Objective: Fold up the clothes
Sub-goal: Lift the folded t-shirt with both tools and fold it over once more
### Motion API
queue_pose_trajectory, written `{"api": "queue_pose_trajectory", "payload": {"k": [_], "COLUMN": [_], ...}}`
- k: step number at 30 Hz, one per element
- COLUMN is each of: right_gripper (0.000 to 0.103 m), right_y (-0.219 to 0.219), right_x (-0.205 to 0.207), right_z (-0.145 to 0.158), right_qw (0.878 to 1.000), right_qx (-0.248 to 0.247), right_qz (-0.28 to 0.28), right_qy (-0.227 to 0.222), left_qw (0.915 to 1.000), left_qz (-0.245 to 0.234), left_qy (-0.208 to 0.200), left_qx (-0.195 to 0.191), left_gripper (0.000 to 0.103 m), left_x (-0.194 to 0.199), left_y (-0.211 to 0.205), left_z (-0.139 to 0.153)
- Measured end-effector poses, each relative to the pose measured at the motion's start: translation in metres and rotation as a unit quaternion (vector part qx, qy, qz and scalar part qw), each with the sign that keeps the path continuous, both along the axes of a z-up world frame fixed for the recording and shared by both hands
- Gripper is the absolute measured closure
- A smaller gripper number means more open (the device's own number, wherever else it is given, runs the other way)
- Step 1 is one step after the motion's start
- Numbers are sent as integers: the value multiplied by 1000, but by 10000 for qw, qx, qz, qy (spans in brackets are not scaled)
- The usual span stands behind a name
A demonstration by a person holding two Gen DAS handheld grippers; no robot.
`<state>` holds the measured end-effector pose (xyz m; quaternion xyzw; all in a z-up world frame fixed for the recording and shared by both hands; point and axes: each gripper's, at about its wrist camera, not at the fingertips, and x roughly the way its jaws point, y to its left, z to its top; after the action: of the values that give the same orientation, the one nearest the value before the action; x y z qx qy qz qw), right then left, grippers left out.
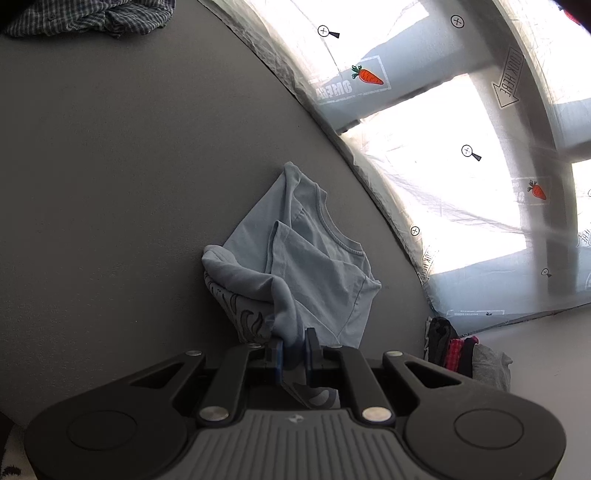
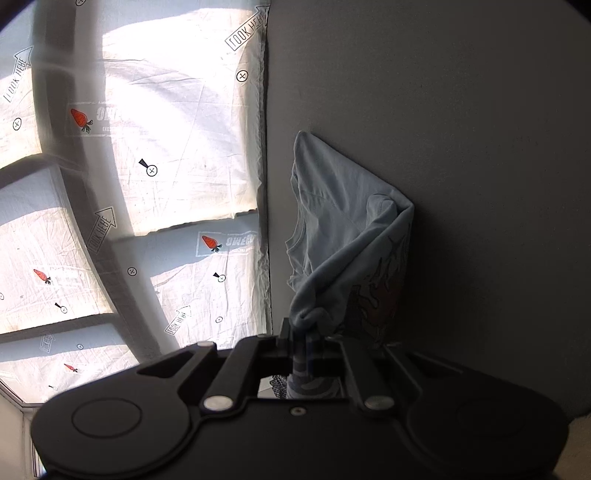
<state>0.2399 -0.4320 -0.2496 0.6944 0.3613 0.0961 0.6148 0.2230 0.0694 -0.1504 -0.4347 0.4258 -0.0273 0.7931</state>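
The left gripper (image 1: pixel 294 346) had its jaws pinching the blue T-shirt (image 1: pixel 314 254) at center bottom of the left view. The right gripper (image 2: pixel 303 338) was pinching the shirt (image 2: pixel 343 236) too, w/ cloth bunched between its fingers. The shirt hung crumpled over the grey table (image 1: pixel 110 184), center of frame. A plaid shirt (image 1: pixel 92 16) lay upper left; a clothes pile (image 1: pixel 465 354) lower right.

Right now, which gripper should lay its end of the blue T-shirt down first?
Probably left: left gripper pinches the blue T-shirt over bare grey table; right gripper sits nearer the table's edge.
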Motion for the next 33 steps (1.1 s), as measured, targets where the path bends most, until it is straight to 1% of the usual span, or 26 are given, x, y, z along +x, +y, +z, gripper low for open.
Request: {"api": "queue_pose_trajectory", "payload": {"k": [7,8,18,26,30,33], "right_gripper": [97,97,97,96,96,96], "right_y": [4,7,9,8,9,9], "right_x": [34,46,93,135,154,174], "right_z": [-6,-6,-20,-36,-47,-50], "right_qw": [9995,9993,9980,9971,9958,9956], "right_qx": [251,283,336,253,307,292], "right_qz": [-198,-242,-442,-494,-609,-657], "right_qy": [61,92,310,514,617,594], "left_qw": [10000,10000,9997,9990,9989,9990], "left_qz": [-7,-9,61,103,84,105], "left_qy": [22,21,182,340,340,300], "left_qx": [8,19,-142,-270,-297,-330], "left_gripper": [91,91,91,91,91,91], "left_x": [41,47,104,146,171,192], "left_y": [1,1,1,2,-1,-3], "left_z": [-4,-5,-29,-51,-58,-62]}}
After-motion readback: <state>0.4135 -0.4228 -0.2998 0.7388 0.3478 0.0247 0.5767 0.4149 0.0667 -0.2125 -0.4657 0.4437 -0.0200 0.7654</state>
